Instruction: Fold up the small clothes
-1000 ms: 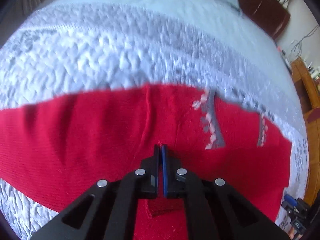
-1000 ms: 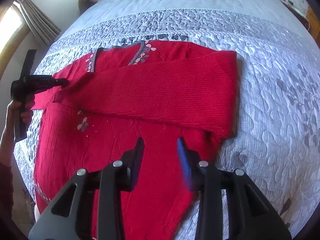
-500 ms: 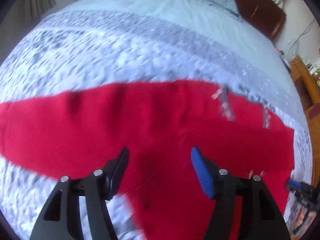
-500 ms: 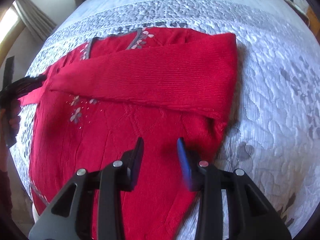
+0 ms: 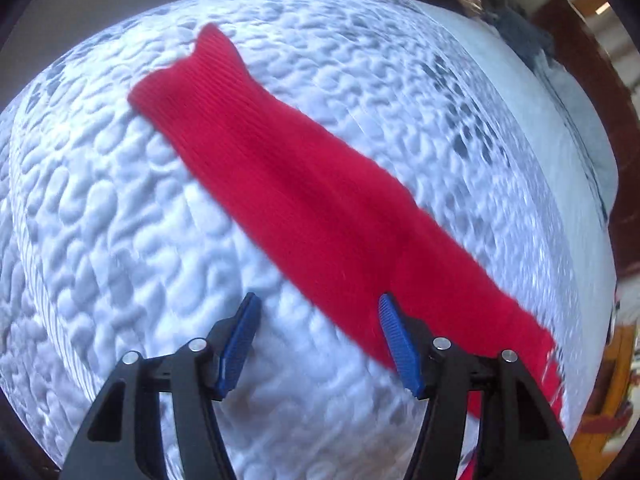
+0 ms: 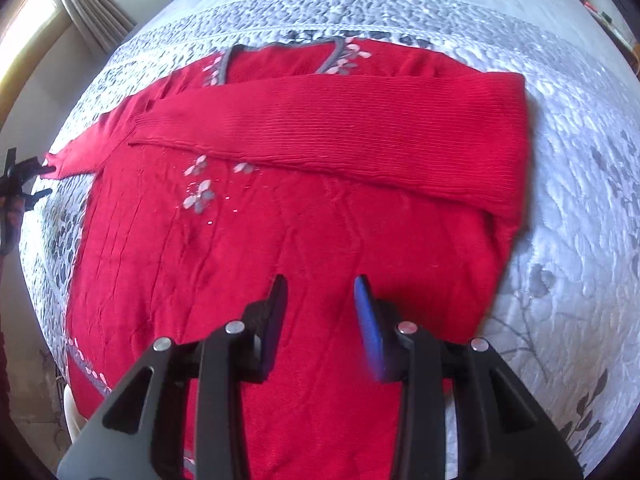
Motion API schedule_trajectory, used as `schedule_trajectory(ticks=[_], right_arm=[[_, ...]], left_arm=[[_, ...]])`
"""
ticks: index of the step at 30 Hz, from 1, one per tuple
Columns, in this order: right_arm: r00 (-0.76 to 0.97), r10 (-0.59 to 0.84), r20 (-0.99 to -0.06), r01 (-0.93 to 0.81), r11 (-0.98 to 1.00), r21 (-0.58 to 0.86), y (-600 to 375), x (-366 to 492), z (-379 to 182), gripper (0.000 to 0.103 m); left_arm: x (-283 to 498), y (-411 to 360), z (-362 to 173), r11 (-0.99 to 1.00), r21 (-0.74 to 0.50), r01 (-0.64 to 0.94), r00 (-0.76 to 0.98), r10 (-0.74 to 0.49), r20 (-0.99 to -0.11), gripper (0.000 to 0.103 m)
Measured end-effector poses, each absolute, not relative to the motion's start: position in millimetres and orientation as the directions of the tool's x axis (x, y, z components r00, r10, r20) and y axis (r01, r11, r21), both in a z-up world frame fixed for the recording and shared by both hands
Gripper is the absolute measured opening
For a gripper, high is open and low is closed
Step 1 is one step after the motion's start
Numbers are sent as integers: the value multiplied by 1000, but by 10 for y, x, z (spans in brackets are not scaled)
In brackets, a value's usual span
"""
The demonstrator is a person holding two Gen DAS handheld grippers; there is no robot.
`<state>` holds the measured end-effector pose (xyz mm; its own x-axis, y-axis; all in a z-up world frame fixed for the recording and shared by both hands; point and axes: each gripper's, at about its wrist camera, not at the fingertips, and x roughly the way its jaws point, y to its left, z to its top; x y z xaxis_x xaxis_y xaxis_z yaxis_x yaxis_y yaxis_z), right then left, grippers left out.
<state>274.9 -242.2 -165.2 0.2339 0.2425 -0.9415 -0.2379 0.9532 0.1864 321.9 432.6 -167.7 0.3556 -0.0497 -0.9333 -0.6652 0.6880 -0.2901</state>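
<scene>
A red knitted sweater (image 6: 304, 216) with a grey neckline and flower trim lies flat on the bed. One sleeve (image 6: 360, 136) is folded across its chest. The other sleeve (image 5: 304, 196) stretches out straight over the quilt; it also shows in the right wrist view (image 6: 96, 140). My left gripper (image 5: 318, 340) is open and empty, hovering over the quilt just beside that outstretched sleeve. My right gripper (image 6: 320, 312) is open and empty above the sweater's lower body. The left gripper appears in the right wrist view (image 6: 24, 180) at the sleeve's cuff.
A white and grey quilted bedspread (image 6: 568, 208) covers the bed. A dark wooden headboard (image 5: 592, 64) and a heap of dark clothes (image 5: 516, 28) are at the bed's far end. A curtained window (image 6: 48, 32) is at the left.
My left gripper opened, let go of the red fabric and swung away along the outstretched sleeve. The right gripper stayed open over the sweater body.
</scene>
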Motion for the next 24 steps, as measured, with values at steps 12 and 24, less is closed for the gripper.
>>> schedule_trajectory(ticks=[12,24], right_arm=[[245,232,-941,-238,956,173,-2452,2709,-1621,36],[265,228,-937,-185,966,182,-2772,2557,-1605,36]], left_arm=[[3321,4616,-1622,559,-453,-694,534,-22,-845,10],[3881,1362,-728,974,-226,-9,619,-172,-766,10]])
